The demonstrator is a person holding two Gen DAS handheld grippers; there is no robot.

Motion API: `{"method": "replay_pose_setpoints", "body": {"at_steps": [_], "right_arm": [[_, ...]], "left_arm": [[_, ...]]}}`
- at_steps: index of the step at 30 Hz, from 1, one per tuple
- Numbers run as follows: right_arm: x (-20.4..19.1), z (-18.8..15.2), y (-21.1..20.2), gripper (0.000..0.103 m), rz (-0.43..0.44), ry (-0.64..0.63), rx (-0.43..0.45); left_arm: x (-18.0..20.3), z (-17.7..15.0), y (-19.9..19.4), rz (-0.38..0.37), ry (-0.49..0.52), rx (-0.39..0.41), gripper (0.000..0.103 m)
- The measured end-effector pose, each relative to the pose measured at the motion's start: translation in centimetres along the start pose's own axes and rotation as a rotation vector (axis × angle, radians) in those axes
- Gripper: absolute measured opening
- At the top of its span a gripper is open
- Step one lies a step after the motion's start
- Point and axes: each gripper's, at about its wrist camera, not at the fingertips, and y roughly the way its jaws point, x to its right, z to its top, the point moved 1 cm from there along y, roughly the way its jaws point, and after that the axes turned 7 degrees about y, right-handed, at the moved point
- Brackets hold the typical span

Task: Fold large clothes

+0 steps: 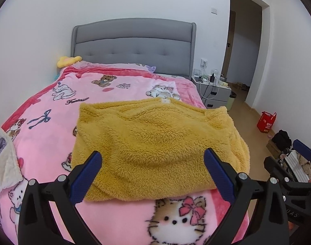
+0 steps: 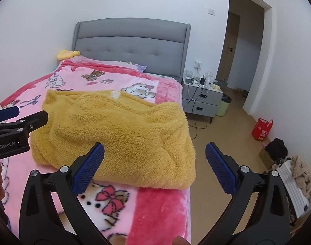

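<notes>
A fluffy mustard-yellow garment (image 1: 155, 143) lies folded in a broad flat shape on the pink cartoon blanket (image 1: 53, 143) of the bed; it also shows in the right wrist view (image 2: 118, 134), reaching the bed's right edge. My left gripper (image 1: 153, 173) is open and empty, held just above the garment's near edge. My right gripper (image 2: 155, 167) is open and empty, above the garment's near right corner and the bed edge. The left gripper shows at the left of the right wrist view (image 2: 24, 120); the right one at the right of the left wrist view (image 1: 298, 163).
A grey headboard (image 1: 133, 47) stands at the far end. A grey nightstand (image 2: 204, 96) with cables, a green bin (image 2: 222, 104) and a red bag (image 2: 261, 128) are on the wooden floor at right. A white cloth pile (image 1: 4, 163) lies on the bed's left.
</notes>
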Motion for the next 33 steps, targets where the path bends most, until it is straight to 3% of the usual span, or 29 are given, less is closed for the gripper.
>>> {"method": "replay_pose_setpoints", "body": {"at_steps": [7,22,33], "right_arm": [[0.0,0.3,0.1,0.095,0.008,0.01,0.01],[-0.6,0.5,-0.1,0.095,0.009,-0.004,0.021],[-1.0,0.8,-0.1,0.095,0.011,-0.017,0.028]], "left_arm": [[-0.1,0.1,-0.1,-0.038,-0.016,0.005,0.098],[-0.3,0.9,-0.3,0.023,-0.001,0.033,0.098],[-0.9,0.9,-0.1,0.005,-0.008,0.016,0.098]]}}
